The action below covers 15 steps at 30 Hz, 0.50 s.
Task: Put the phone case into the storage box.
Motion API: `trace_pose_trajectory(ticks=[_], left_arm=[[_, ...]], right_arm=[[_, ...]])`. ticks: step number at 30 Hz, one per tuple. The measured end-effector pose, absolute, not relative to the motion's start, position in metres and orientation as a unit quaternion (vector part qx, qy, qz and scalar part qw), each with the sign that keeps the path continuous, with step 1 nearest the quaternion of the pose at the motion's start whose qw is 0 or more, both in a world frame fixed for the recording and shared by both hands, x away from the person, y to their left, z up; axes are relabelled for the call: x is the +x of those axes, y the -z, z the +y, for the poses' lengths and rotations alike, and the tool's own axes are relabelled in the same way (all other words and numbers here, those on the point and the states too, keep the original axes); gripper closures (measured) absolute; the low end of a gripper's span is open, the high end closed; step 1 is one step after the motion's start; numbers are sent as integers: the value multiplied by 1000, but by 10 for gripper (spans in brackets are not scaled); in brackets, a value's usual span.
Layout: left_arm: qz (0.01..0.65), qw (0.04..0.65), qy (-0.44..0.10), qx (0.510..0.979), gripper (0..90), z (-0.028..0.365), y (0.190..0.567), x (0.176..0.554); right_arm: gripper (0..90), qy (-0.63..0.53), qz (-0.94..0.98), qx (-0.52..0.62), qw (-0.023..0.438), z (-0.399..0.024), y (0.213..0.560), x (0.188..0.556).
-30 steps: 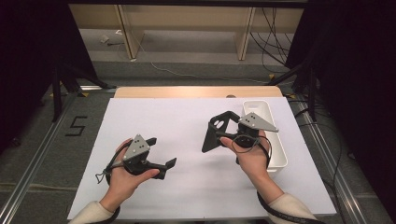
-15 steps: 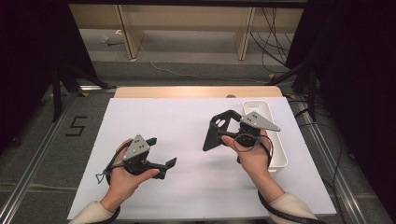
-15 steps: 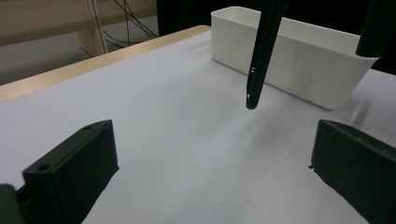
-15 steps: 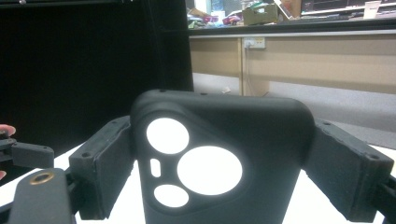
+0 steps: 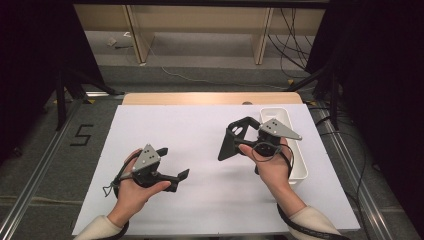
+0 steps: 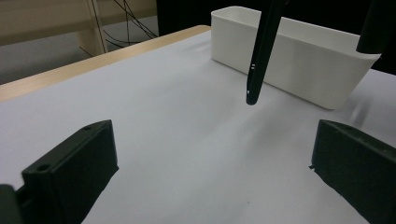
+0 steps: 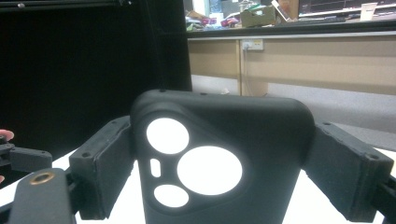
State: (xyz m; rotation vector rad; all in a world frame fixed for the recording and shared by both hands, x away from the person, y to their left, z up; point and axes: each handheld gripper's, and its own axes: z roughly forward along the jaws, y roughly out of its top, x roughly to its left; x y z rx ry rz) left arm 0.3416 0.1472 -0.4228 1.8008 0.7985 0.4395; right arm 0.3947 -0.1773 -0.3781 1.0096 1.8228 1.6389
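- The right gripper is raised above the counter, at about three o'clock from the sheet's middle, and its fingers clamp a black phone case by its two long sides.
- In the right gripper view the case stands upright between the pads, showing four camera cut-outs: two round, one small round, one short slot. No brand or lettering can be read on it.
- In the high view the case hangs edge-on, tilted, its lower corner above the white sheet and, as far as the angle lets me judge, not touching it.
- A white tray lies just beside the right hand, at three o'clock, long side running toward twelve.
- The left gripper sits low at about eight o'clock, fingers spread wide with bare sheet between them.
- On the floor at nine o'clock a black "5" is marked beside the counter.
- A wooden strip edges the counter at twelve o'clock.
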Motion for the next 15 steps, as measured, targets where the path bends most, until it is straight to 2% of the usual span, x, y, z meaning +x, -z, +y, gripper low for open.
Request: trace_pose_trajectory(ticks=[15], left_arm=[[335, 533, -185, 755, 0, 147, 423, 342]], right_arm=[[149, -603, 661, 373, 245, -182, 375, 397]])
